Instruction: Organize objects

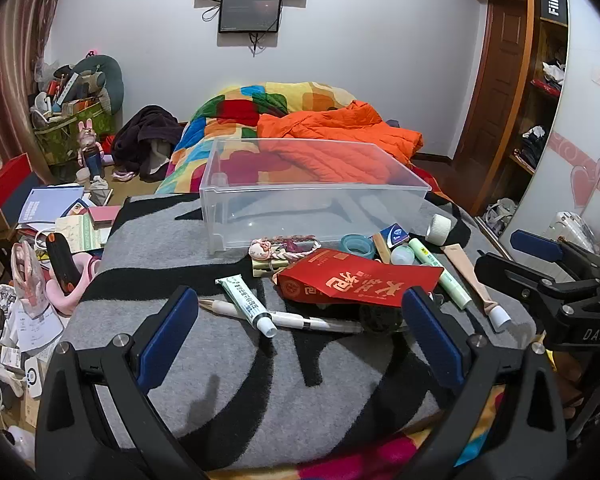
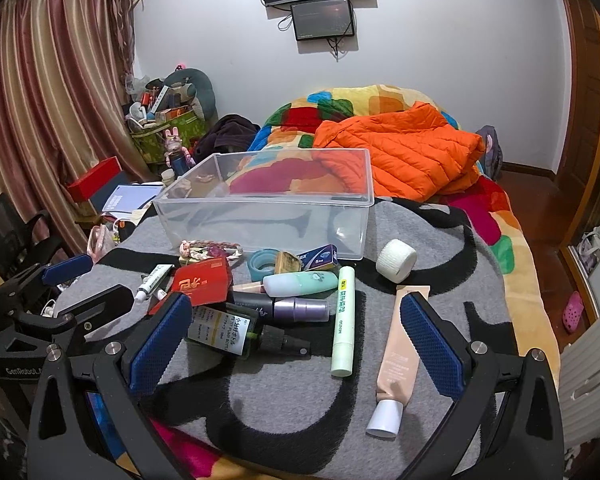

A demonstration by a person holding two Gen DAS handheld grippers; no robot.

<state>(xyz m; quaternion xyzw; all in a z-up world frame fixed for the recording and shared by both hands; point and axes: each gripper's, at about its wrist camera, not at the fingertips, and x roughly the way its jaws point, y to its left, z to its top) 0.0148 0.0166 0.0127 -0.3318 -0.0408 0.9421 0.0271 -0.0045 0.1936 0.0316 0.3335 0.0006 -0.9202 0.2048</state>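
A clear plastic bin (image 1: 312, 196) (image 2: 268, 204) stands empty on the grey and black mat (image 1: 260, 380) (image 2: 300, 408). Small items lie in front of it: a red packet (image 1: 360, 282) (image 2: 204, 284), a white ointment tube (image 1: 246, 304), a white pen (image 1: 284, 318), a light green tube (image 2: 344, 320), a beige cream tube (image 2: 396, 356), a white gauze roll (image 2: 396, 260), a dark pump bottle (image 2: 240, 332). My left gripper (image 1: 300, 336) is open and empty above the pen and ointment tube. My right gripper (image 2: 296, 344) is open and empty over the bottles and tubes.
A colourful quilt (image 1: 260, 108) and an orange jacket (image 2: 404, 156) lie behind the bin. Papers, boxes and clutter (image 1: 52, 232) fill the floor at the left. A wardrobe (image 1: 540, 80) stands at the right. The right gripper's body shows in the left wrist view (image 1: 548, 276).
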